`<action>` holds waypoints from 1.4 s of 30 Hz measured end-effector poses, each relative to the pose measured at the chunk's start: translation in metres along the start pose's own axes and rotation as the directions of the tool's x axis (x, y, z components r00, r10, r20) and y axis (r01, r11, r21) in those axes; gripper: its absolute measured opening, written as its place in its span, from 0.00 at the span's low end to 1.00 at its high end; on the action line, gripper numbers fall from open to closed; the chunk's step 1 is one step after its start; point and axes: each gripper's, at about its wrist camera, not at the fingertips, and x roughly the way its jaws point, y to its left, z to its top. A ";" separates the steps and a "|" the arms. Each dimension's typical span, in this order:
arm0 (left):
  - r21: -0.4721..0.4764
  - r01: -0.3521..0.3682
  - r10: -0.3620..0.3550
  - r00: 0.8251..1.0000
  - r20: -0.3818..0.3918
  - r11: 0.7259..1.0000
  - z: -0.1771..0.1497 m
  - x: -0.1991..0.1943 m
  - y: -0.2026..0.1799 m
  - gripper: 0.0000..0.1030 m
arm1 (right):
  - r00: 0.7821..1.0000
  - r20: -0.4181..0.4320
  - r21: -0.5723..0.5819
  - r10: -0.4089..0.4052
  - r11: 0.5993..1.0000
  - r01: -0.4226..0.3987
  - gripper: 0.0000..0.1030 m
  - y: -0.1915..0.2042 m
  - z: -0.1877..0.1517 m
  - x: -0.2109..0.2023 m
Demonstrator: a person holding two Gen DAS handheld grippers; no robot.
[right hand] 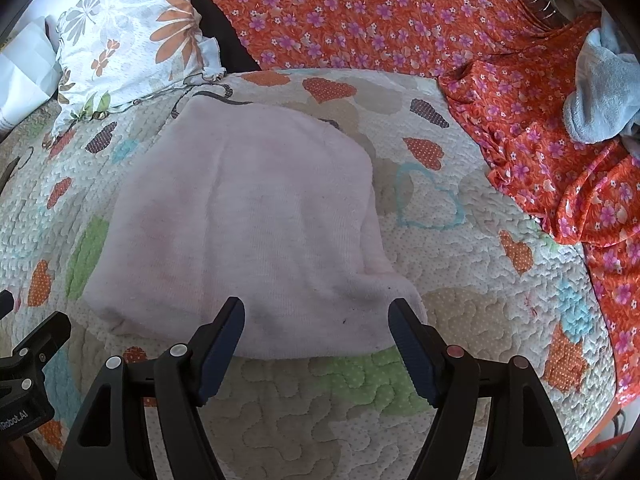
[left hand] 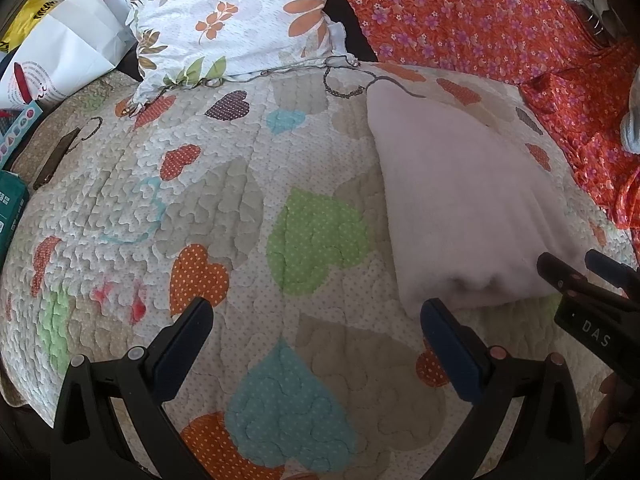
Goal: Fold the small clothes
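Observation:
A pale pink small garment (right hand: 248,216) lies folded flat on the heart-patterned quilt (right hand: 460,320); it also shows in the left wrist view (left hand: 460,200) at the right. My right gripper (right hand: 316,312) is open and empty, its fingertips over the garment's near edge. My left gripper (left hand: 316,312) is open and empty over bare quilt (left hand: 200,200), just left of the garment's near corner. The right gripper's fingers (left hand: 560,272) show at the right edge of the left wrist view.
A floral pillow (left hand: 232,20) lies at the back left. An orange flowered cloth (right hand: 400,12) covers the back and right side. A grey-blue fleece item (right hand: 600,92) sits on it at far right. White paper bags (left hand: 68,48) and boxes stand at the left.

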 end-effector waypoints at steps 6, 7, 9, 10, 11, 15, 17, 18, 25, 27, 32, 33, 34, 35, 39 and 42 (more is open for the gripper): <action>-0.002 0.008 -0.008 1.000 -0.009 1.000 -0.001 0.002 -0.001 1.00 | 1.000 0.000 0.001 -0.002 1.000 0.002 0.77 0.000 0.000 0.000; -0.002 0.010 -0.010 1.000 -0.011 1.000 -0.001 0.002 -0.001 1.00 | 1.000 0.000 0.001 -0.001 1.000 0.001 0.77 0.000 0.000 0.000; -0.004 0.016 -0.016 1.000 -0.015 1.000 -0.001 0.003 0.000 1.00 | 1.000 -0.001 0.000 -0.005 1.000 0.005 0.77 -0.001 0.000 0.001; -0.005 0.018 -0.018 1.000 -0.018 1.000 -0.002 0.003 0.000 1.00 | 1.000 -0.002 -0.001 -0.006 1.000 0.006 0.77 -0.001 -0.001 0.002; -0.005 0.019 -0.019 1.000 -0.020 1.000 -0.002 0.003 0.001 1.00 | 1.000 -0.004 -0.003 -0.006 1.000 0.006 0.77 -0.002 -0.001 0.003; -0.005 0.024 -0.024 0.999 -0.022 1.000 -0.001 0.003 0.001 1.00 | 1.000 -0.006 -0.003 -0.006 1.000 0.006 0.78 -0.003 -0.002 0.004; -0.007 0.028 -0.028 0.999 -0.027 1.000 -0.002 0.004 0.001 1.00 | 1.000 -0.006 -0.004 -0.006 1.000 0.006 0.78 -0.003 -0.002 0.004; -0.008 0.030 -0.030 0.999 -0.029 1.000 -0.002 0.004 0.001 1.00 | 1.000 -0.006 -0.004 -0.007 1.000 0.007 0.78 -0.003 -0.002 0.004; -0.004 0.035 -0.035 0.999 -0.032 0.999 -0.002 0.004 0.000 1.00 | 1.000 -0.007 -0.004 -0.006 1.000 0.006 0.78 -0.003 -0.001 0.003; -0.004 0.038 -0.038 0.999 -0.036 0.999 -0.002 0.005 0.000 1.00 | 1.000 -0.008 -0.005 -0.008 1.000 0.008 0.78 -0.002 -0.001 0.003; -0.018 0.052 -0.052 0.997 -0.053 0.999 -0.002 0.007 0.003 1.00 | 1.000 -0.014 -0.011 -0.016 1.000 0.015 0.79 -0.003 -0.002 0.004; -0.020 0.053 -0.054 0.997 -0.055 0.998 -0.002 0.007 0.004 1.00 | 1.000 -0.015 -0.012 -0.017 1.000 0.016 0.79 -0.002 -0.001 0.005; -0.021 0.054 -0.055 0.997 -0.056 0.998 -0.002 0.007 0.004 1.00 | 1.000 -0.017 -0.013 -0.017 1.000 0.017 0.79 -0.002 -0.001 0.005; -0.021 0.054 -0.055 0.997 -0.056 0.998 -0.002 0.007 0.004 1.00 | 1.000 -0.018 -0.013 -0.018 1.000 0.018 0.79 -0.002 -0.001 0.005; -0.020 0.054 -0.055 0.997 -0.056 0.998 -0.002 0.007 0.004 1.00 | 1.000 -0.017 -0.015 -0.019 1.000 0.019 0.79 -0.002 -0.002 0.005; -0.020 0.053 -0.054 0.997 -0.056 0.998 -0.002 0.007 0.003 1.00 | 1.000 -0.018 -0.015 -0.020 1.000 0.019 0.79 -0.002 -0.002 0.005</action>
